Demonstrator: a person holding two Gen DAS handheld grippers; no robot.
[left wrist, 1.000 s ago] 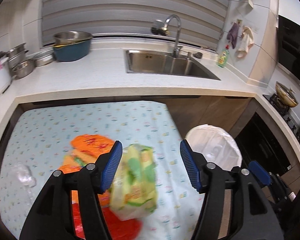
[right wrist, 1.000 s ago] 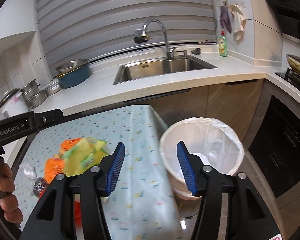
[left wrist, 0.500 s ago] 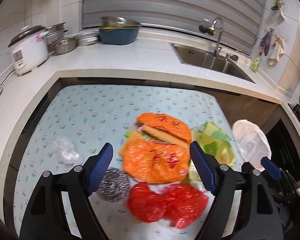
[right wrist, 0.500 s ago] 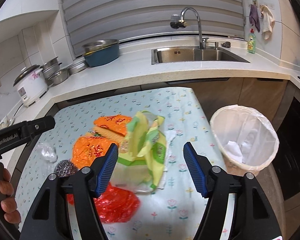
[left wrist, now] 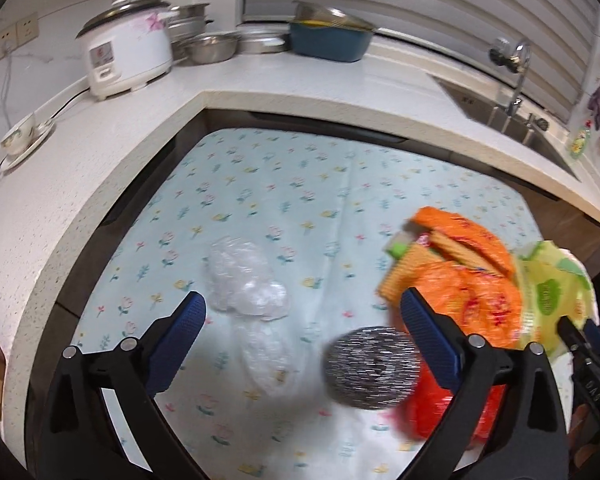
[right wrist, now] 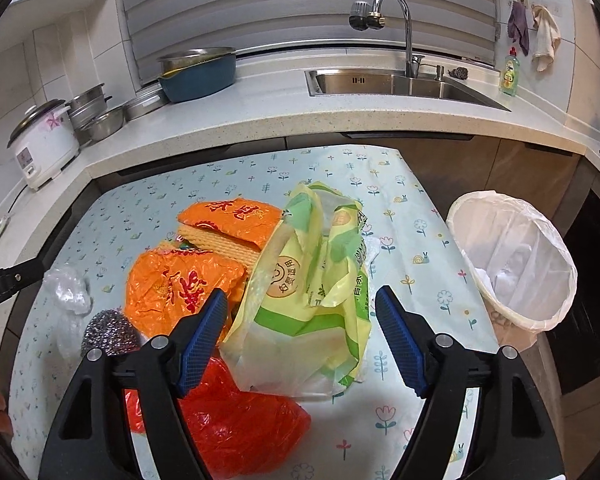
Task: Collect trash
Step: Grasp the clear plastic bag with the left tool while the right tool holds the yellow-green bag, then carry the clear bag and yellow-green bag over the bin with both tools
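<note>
Trash lies on a flower-print table [left wrist: 284, 184]. My left gripper [left wrist: 300, 320] is open and empty above a clear crumpled plastic bag [left wrist: 244, 284] and a steel scouring ball [left wrist: 370, 372]. My right gripper [right wrist: 300, 320] is open and empty, its fingers on either side of a yellow-green plastic bag [right wrist: 312, 288] that lies on the table. Orange wrappers [right wrist: 188, 280] with wafers [right wrist: 216, 240] and a red plastic bag [right wrist: 240, 428] lie to its left. The white-lined trash bin [right wrist: 516, 268] stands right of the table.
A white counter [right wrist: 260, 120] wraps around the table's far and left sides, carrying a rice cooker [left wrist: 124, 48], steel bowls [left wrist: 212, 46], a blue basin [right wrist: 198, 72] and a sink [right wrist: 392, 82] with a tap. The table's right edge [right wrist: 440, 220] drops off next to the bin.
My left gripper has swung left, from over the orange wrappers to the clear bag and scouring ball. My right gripper has closed in on the yellow-green bag.
</note>
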